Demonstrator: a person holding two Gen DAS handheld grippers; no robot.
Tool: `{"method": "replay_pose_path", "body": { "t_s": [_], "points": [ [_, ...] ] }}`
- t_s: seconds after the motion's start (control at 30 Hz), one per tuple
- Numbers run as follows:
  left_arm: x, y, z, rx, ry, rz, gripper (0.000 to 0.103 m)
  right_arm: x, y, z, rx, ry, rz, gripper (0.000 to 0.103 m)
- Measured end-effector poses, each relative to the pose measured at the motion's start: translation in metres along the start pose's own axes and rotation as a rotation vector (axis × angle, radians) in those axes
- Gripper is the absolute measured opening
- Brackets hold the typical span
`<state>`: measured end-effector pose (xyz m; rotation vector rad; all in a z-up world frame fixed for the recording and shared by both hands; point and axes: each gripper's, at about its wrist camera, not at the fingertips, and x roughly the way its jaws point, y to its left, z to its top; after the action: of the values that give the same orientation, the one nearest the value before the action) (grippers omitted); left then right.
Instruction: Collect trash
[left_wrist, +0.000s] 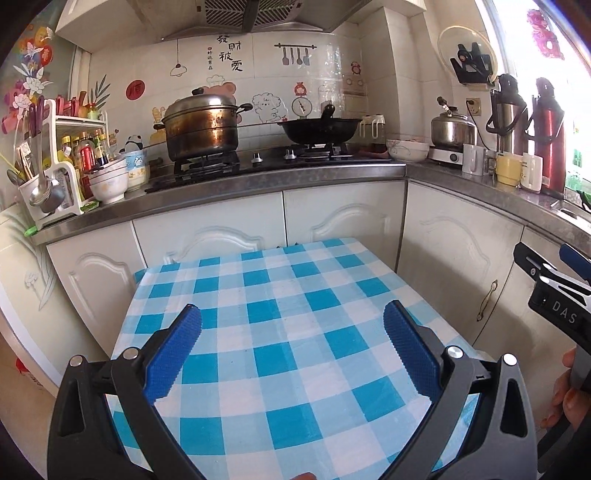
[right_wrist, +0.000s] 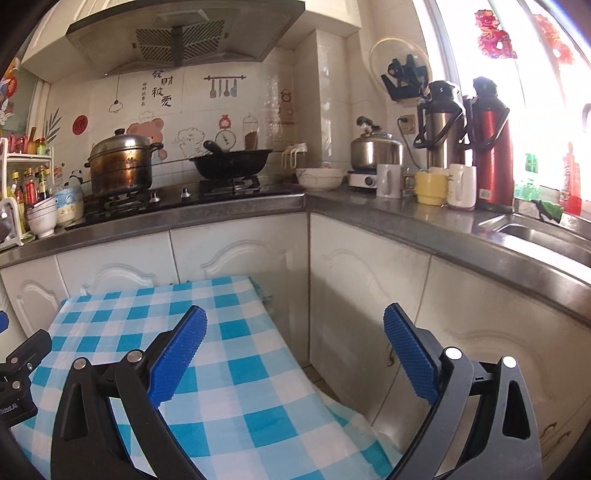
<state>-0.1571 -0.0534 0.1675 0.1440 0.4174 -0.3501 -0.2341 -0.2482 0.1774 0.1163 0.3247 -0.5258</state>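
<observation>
My left gripper (left_wrist: 292, 321) hangs open over a table with a blue and white checked cloth (left_wrist: 280, 280), nothing between its blue pads. My right gripper (right_wrist: 294, 325) is open too, held over the table's right edge, with the checked cloth (right_wrist: 236, 347) under its left finger and the gap to the cabinets below its right finger. The right gripper's body (left_wrist: 554, 295) shows at the right edge of the left wrist view, held by a hand (left_wrist: 565, 398). No piece of trash shows on the cloth in either view.
Behind the table run white cabinets (left_wrist: 332, 218) under a grey counter (left_wrist: 258, 181) with a steamer pot (left_wrist: 201, 125), a wok (left_wrist: 319, 129), bowls (left_wrist: 110, 181) and a bottle rack (left_wrist: 70, 158). Mugs (right_wrist: 428, 186), flasks (right_wrist: 491, 140), a kettle (right_wrist: 375, 149) and a sink (right_wrist: 546, 236) are at right.
</observation>
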Motion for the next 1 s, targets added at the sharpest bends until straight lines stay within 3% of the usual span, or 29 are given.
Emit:
{"method": "replay_pose_path", "body": {
  "t_s": [0.2,0.73,1.0],
  "points": [
    [-0.026,-0.005,0.022,-0.024,-0.064,-0.031,0.099,-0.039,-0.013,0.026,-0.013,-0.103,-0.063,0.098],
    [-0.101,0.005,0.059,-0.073,-0.253,0.018,0.099,-0.138,-0.015,0.08,0.024,-0.305,-0.011,0.098],
    [-0.123,0.015,0.065,-0.089,-0.309,0.038,0.099,-0.163,-0.008,0.086,0.006,-0.39,-0.051,0.098]
  ]
}}
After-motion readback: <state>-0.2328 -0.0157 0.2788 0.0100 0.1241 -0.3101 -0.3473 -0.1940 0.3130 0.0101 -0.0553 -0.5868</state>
